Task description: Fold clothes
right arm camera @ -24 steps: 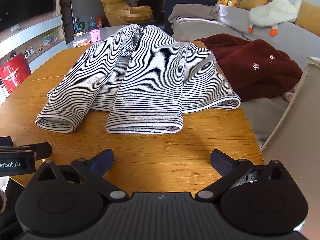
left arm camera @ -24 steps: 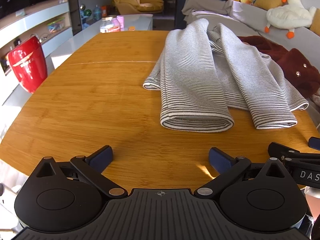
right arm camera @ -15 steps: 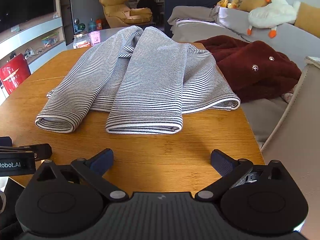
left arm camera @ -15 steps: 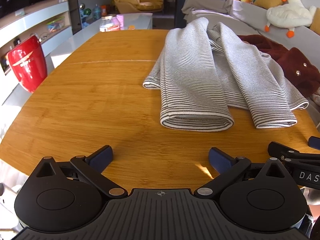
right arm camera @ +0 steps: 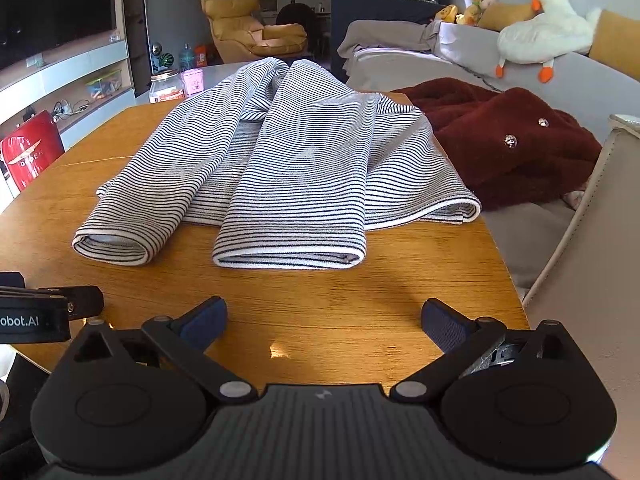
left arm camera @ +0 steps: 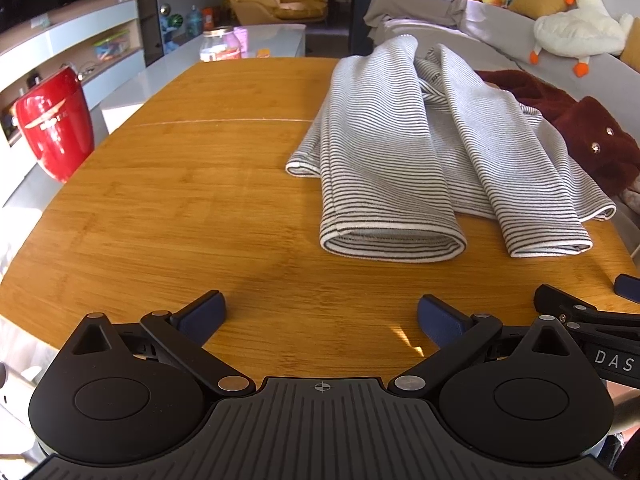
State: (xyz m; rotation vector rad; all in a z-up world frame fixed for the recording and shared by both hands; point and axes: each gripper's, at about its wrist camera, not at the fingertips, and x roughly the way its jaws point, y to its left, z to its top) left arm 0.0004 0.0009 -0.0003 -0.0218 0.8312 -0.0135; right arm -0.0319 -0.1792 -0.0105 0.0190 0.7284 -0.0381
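Ahead, striped garment (right arm camera: 304, 168) (table (right arm camera: 340, 320) edge near)

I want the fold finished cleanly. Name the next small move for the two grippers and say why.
Probably ease both forward to the near hems. The left gripper and right gripper hang open over bare wooden table, short of the striped garment. Its two folded panels end in free edges facing them, the left one and the right one, so each gripper has a hem ahead to pinch.

garment (right arm camera: 304, 176): striped knit cloth | table (left arm camera: 168, 216): glossy wood
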